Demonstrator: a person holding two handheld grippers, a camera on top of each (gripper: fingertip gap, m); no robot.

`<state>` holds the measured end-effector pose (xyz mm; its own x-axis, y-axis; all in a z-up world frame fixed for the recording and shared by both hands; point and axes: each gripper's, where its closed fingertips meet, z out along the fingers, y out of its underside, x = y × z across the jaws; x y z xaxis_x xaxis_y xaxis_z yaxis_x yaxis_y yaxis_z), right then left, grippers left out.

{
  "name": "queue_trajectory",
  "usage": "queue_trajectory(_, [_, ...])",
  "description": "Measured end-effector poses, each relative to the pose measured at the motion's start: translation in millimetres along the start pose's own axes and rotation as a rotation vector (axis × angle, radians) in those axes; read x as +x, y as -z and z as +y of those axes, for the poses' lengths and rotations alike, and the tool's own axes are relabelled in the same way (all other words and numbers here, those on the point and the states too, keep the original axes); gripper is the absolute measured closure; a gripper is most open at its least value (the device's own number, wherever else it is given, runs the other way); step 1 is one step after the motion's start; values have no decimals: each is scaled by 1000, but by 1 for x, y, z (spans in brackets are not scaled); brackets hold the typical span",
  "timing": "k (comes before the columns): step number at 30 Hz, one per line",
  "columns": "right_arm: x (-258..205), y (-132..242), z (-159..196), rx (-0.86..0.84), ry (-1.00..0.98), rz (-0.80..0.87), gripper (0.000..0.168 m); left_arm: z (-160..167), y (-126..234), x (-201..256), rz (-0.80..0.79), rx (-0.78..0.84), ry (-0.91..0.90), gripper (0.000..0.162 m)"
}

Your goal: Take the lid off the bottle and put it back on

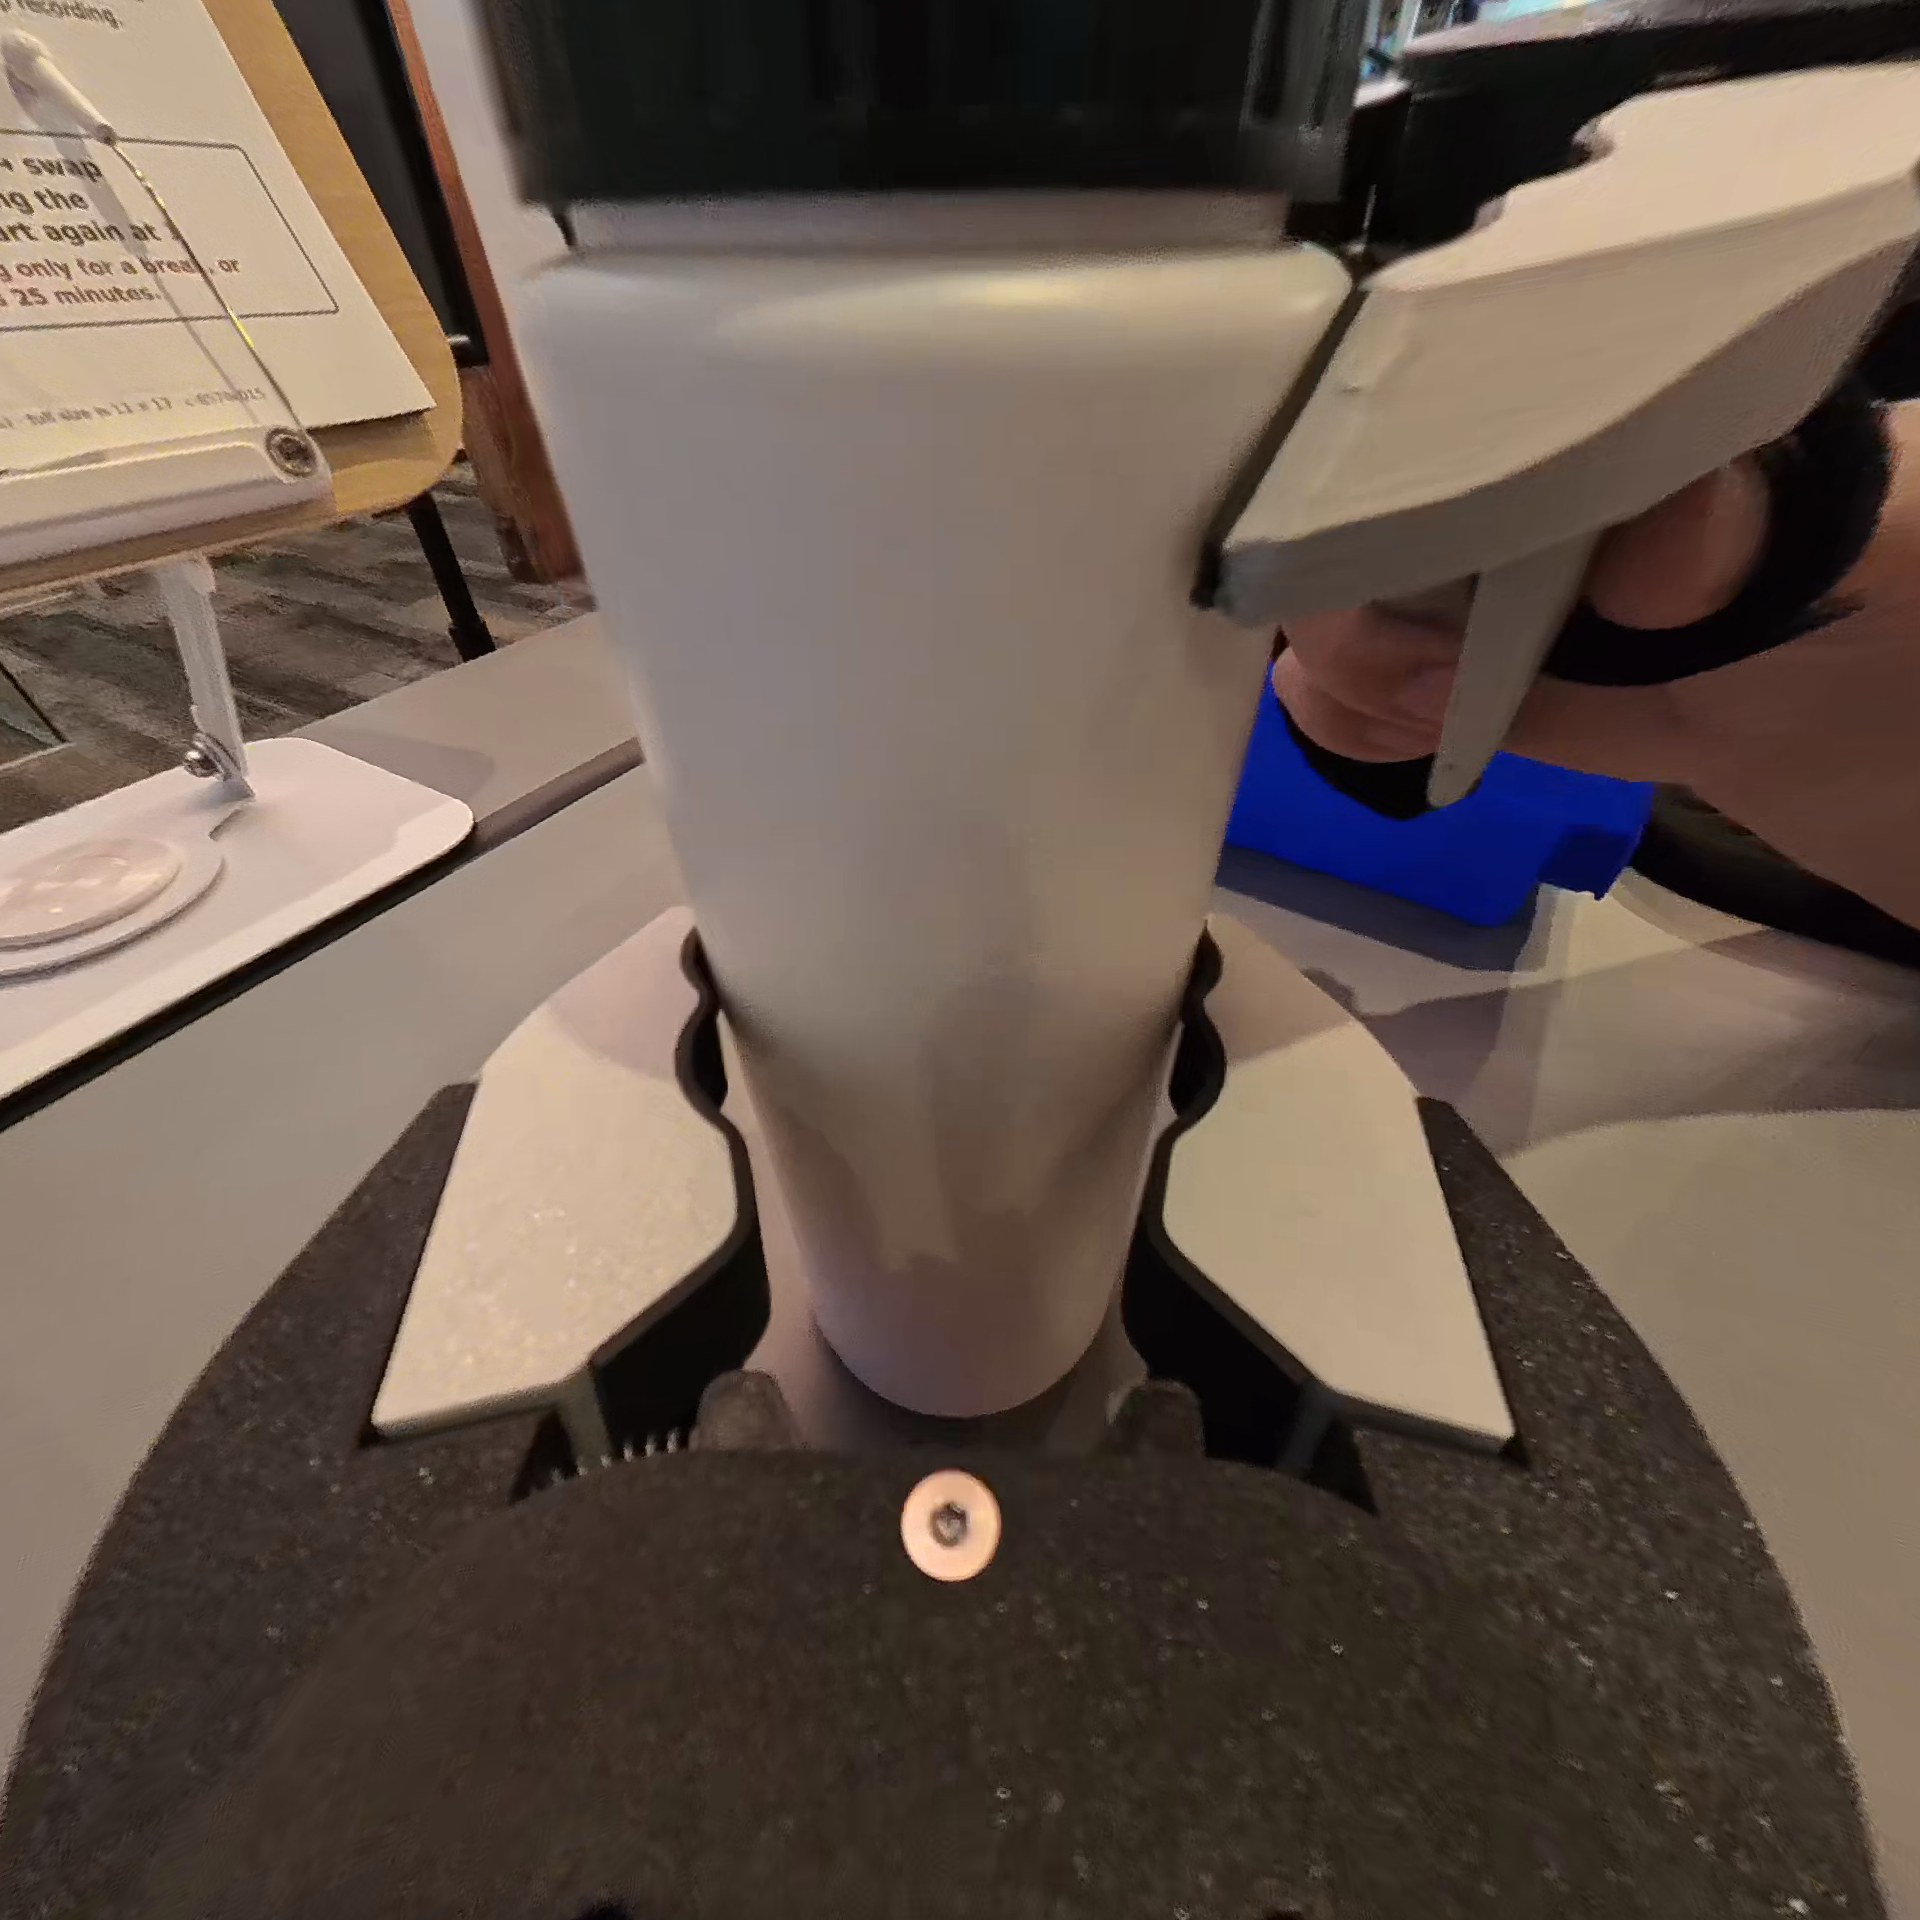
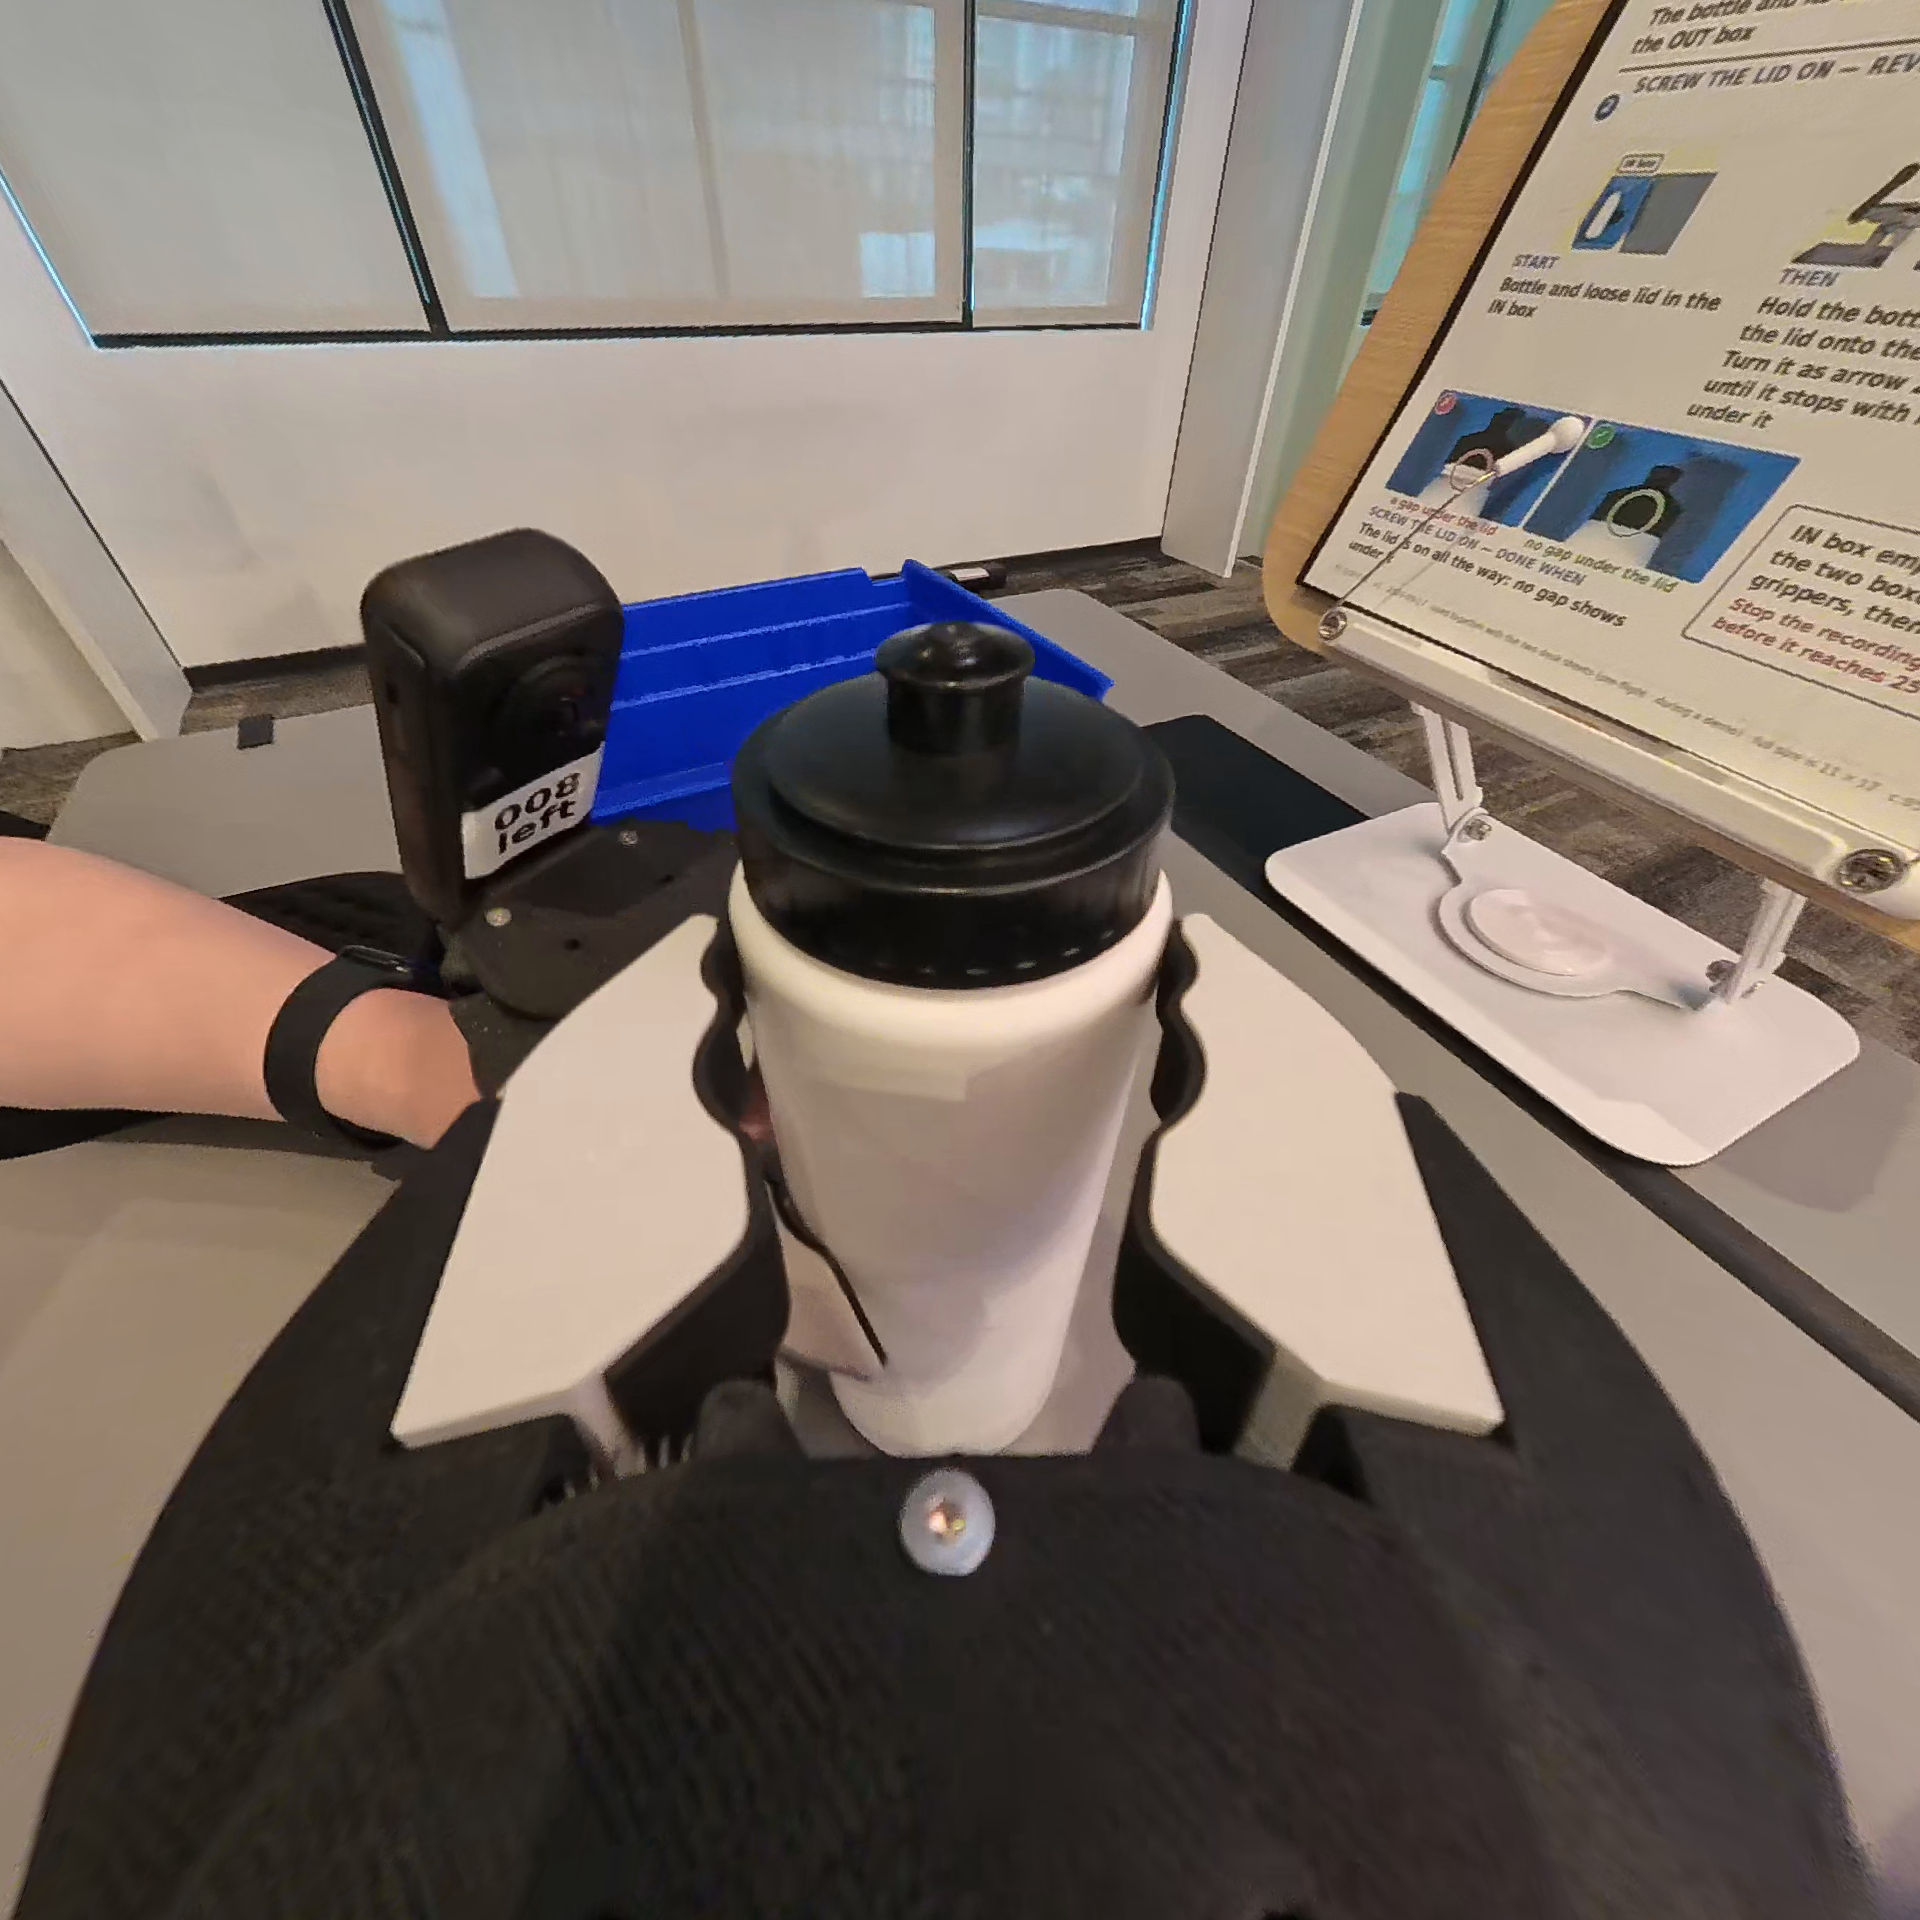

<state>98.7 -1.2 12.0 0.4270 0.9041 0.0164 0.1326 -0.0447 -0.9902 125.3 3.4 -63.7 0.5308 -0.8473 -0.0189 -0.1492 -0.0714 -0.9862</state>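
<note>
Currently: bottle clamped upright by both claws, lid seated.
Lower body is gripped by left claw, likely as anchor against twisting; right claw is closed on the shoulder just under the lid, above the worktop, not yet on it.

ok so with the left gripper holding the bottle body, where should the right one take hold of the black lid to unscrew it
Grip the lid by its wide ribbed skirt, not the narrow spout knob on top, which would likely slip. The bottle stands upright, so come in level from the side and put one of the right gripper's fingers on each side of the skirt, above the white shoulder.
</note>
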Motion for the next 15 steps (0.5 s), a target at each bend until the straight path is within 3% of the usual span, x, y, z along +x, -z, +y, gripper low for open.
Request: queue_trajectory(15, [1,7,-8,-16,-12,-15,87,-1,1,1,14,23,40,80])
